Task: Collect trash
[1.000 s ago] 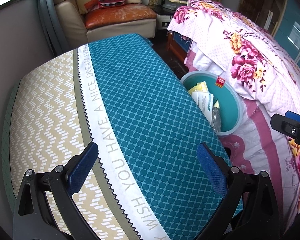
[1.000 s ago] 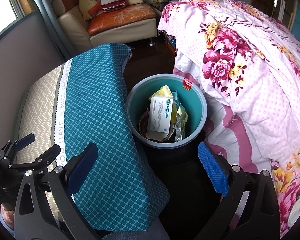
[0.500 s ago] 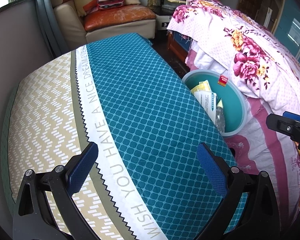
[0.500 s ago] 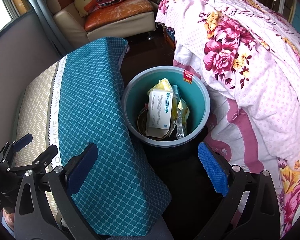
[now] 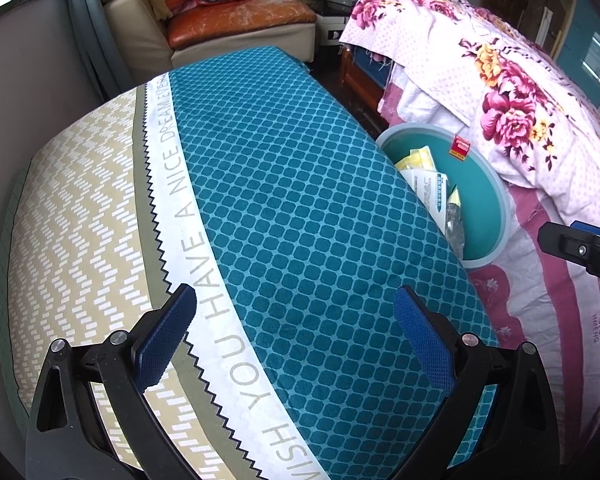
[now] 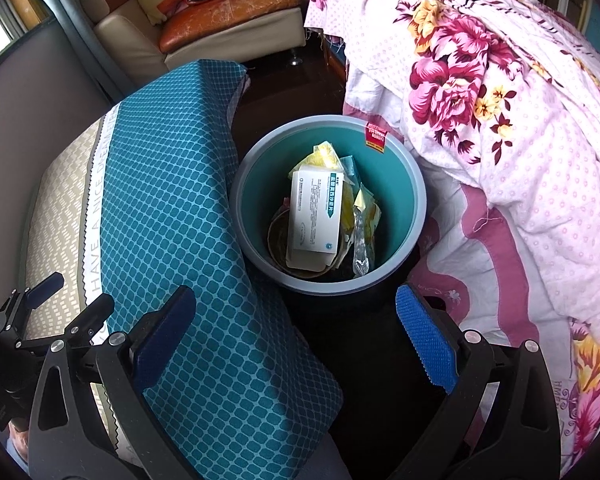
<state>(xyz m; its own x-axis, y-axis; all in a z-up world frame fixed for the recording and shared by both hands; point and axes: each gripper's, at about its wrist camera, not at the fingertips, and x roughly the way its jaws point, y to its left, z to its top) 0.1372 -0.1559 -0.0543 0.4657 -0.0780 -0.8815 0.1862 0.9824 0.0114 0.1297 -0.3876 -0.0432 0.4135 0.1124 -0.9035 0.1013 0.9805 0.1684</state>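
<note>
Teal cloth covers the table [image 5: 300, 208] under my left gripper [image 5: 296, 328], whose fingers are spread wide, empty, and barely shifted over the last second. To its right, the bin [image 6: 414, 216] has slid nearer the centre of my right view, with the white box [image 6: 314, 216] and yellow wrappers [image 6: 324, 156] inside. My right gripper [image 6: 296, 332] is also wide open, holding nothing. I judge that the drop is done.

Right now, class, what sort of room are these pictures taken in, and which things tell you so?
Most likely a lived-in bedroom at home: a bed under a floral quilt, a worn armchair in the corner, and a teal waste bin with wrappers on the floor beside the bed.
</note>
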